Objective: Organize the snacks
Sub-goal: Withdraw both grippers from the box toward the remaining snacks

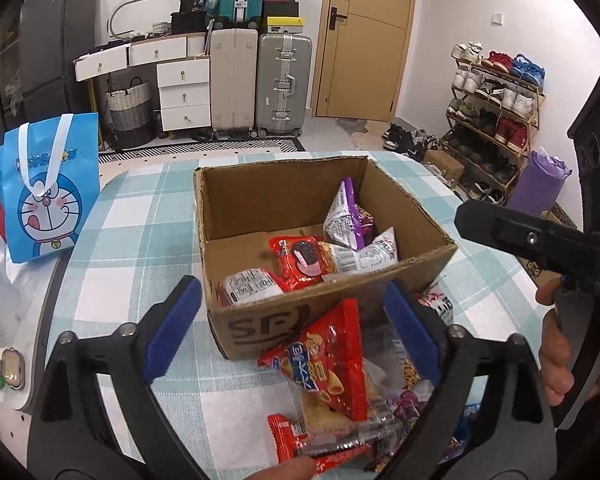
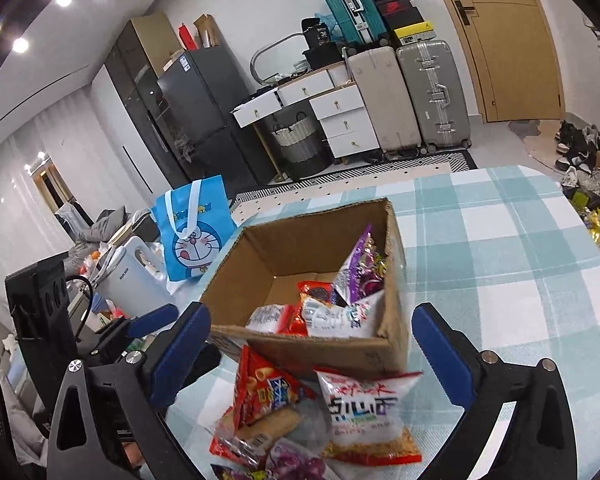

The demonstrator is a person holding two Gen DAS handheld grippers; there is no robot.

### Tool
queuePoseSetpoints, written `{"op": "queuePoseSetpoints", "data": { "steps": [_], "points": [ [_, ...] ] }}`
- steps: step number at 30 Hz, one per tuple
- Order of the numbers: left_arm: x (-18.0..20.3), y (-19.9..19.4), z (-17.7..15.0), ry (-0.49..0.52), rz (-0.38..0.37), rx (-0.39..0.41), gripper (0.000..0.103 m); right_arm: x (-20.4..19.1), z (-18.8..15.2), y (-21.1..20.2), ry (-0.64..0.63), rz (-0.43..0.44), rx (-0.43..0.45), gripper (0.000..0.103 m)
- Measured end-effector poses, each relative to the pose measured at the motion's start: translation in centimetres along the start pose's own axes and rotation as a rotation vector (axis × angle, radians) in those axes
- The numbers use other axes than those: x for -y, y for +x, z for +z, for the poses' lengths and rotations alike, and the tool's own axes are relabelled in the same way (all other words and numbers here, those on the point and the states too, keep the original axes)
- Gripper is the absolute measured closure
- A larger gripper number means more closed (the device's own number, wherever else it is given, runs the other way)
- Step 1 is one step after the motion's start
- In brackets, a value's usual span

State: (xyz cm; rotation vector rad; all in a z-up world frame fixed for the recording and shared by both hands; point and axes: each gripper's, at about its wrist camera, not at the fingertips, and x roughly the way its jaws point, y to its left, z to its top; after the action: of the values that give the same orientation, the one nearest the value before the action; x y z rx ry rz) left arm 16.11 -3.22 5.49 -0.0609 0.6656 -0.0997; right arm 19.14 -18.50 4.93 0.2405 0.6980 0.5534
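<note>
box: open cardboard box [image 1: 324,320] sits mid-table on the checked tablecloth [image 1: 140,216], already has a few packets in it, including a purple one [image 1: 346,216] leaning on the far right wall and an oreo-looking red pack [image 1: 300,260] lying flat

pile: rest of the snacks are heaped on the cloth just in front of the box's near wall. red cone-snack bag [image 1: 328,360] on top, leaning against the cardboard; white noodle-snack bag [image 2: 364,412] beside it, more small packs underneath

left gripper [image 1: 292,332]: jaws spread wide, holding nothing, blue pads either side of the red bag and the box's near edge, hovering above, not touching as far as i can tell

right gripper [image 2: 312,348]: also wide open and empty, poised over the pile and tipped down toward it; from the left camera you see it off to the right, above the table beside the box

step in hand: looks like picking the next packet from the pile, my guess anyway

how to do it well: go for the top bag, pinch it by a sealed edge or a flat corner rather than the puffy middle so it doesn't slip or crush. lift clear of the cardboard rim before moving over, drop into the bare left half of the box

watch out: clear wrappers underneath could drag along with it
</note>
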Motion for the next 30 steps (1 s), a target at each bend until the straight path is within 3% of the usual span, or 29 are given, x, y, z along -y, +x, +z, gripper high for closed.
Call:
{"op": "queuePoseSetpoints", "data": {
  "steps": [12, 30],
  "points": [
    [0.9, -3.5, -3.9, 0.034, 0.004, -0.011, 0.001, 1.2, -3.6, -3.1, -0.036, -0.086, -0.032, 0.001],
    [1.2, -3.7, -9.1, 0.040, -0.005, -0.078, 0.001, 2.3, -9.5, -4.7, -0.063, -0.172, -0.108, 0.001]
  ]
}}
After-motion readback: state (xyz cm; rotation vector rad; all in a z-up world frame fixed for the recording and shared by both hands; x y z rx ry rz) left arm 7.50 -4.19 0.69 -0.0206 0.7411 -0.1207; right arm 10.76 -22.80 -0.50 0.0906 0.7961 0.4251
